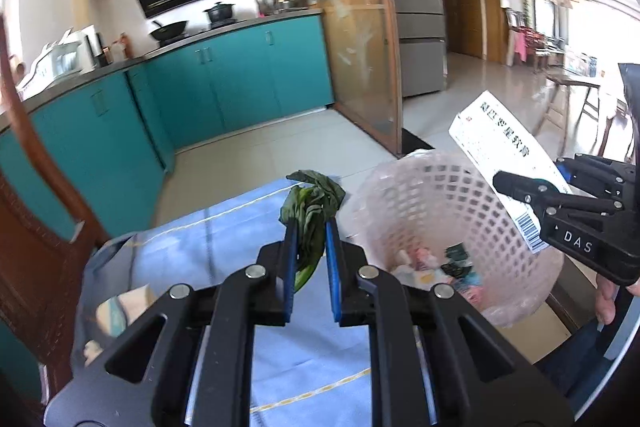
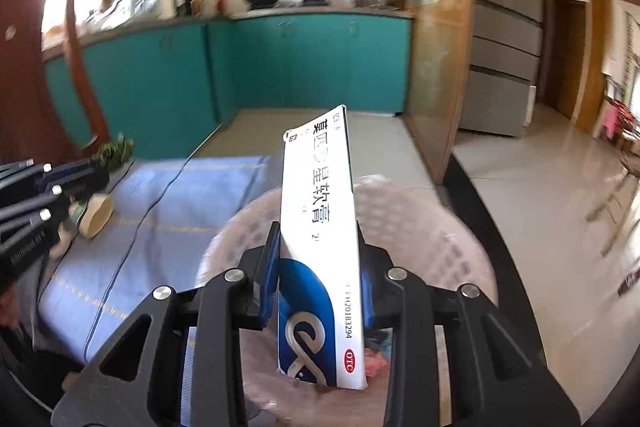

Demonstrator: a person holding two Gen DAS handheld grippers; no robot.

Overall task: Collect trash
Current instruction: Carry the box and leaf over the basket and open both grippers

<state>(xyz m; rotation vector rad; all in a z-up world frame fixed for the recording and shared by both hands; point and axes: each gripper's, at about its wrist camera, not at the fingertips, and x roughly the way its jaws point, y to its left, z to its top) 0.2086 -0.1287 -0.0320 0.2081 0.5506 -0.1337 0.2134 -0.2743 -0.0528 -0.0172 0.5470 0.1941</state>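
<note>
My left gripper [image 1: 311,227] is shut on a wilted green leaf [image 1: 314,203], held above the blue tablecloth [image 1: 224,247] just left of the pink mesh waste basket [image 1: 424,195]. The basket is lined with a clear bag and holds several scraps of wrapper. My right gripper [image 2: 318,231] is shut on a long white and blue medicine box [image 2: 320,227], which stands upright over the basket [image 2: 452,255]. In the left wrist view that box [image 1: 496,143] hangs over the basket's right rim, with the right gripper [image 1: 510,187] shut on its lower part. The left gripper [image 2: 96,167] shows at the left edge of the right wrist view.
A roll of tape [image 2: 96,215] lies on the blue cloth [image 2: 192,211] near the left gripper. A dark wooden chair back [image 1: 36,195] stands at the left. Teal kitchen cabinets [image 1: 240,79], a glass sliding door [image 1: 360,39] and a fridge [image 1: 420,27] lie beyond the table.
</note>
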